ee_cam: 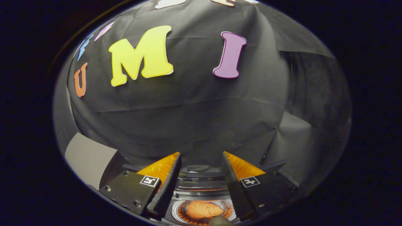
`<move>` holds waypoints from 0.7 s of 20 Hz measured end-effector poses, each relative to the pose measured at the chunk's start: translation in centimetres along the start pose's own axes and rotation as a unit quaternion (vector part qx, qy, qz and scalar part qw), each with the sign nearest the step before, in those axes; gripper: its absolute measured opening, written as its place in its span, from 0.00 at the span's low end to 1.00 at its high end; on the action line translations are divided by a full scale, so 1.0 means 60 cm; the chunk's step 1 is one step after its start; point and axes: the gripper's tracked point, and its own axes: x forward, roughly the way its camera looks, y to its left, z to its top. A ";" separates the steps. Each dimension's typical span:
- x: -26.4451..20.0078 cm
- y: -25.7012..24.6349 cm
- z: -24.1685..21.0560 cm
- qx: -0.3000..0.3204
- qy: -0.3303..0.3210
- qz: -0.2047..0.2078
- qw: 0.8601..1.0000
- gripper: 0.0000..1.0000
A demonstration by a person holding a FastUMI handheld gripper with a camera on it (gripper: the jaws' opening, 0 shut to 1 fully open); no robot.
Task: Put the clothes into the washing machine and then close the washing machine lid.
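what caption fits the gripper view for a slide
Open tongs hold nothing, raised above the washing machine, with orange clothes lying in its drum between them.

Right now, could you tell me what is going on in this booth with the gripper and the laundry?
A person is holding a two-finger gripper above a small washing machine. Its fingers stand apart, open and holding nothing. Between and below them, an orange piece of clothing lies in the machine's round drum opening. The clothing looks to be in already; no lid covers the opening, so closing the lid appears to be the step left. Beyond the fingers hangs the booth's black cloth wall.
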 end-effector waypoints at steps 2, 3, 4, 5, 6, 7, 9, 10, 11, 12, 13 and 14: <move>0.022 0.000 -0.007 0.006 0.015 -0.002 1.000 0.80; 0.032 -0.001 -0.015 0.006 0.020 -0.002 1.000 0.80; 0.040 -0.007 -0.025 0.005 0.028 -0.008 1.000 0.80; 0.048 -0.009 -0.038 0.002 0.035 -0.010 0.999 0.80; 0.050 -0.012 -0.032 -0.005 0.018 -0.019 1.000 0.80; 0.042 -0.018 -0.037 -0.006 0.015 -0.020 1.000 0.85; 0.044 -0.013 -0.037 0.000 0.016 -0.019 1.000 0.89; 0.045 -0.015 -0.038 -0.002 0.019 -0.020 1.000 0.90; 0.043 -0.016 -0.039 -0.003 0.021 -0.020 1.000 0.90; 0.044 -0.014 -0.040 -0.002 0.021 -0.019 1.000 0.90; 0.044 -0.012 -0.040 -0.001 0.020 -0.018 1.000 0.90; 0.044 -0.013 -0.041 -0.004 0.019 -0.018 1.000 0.90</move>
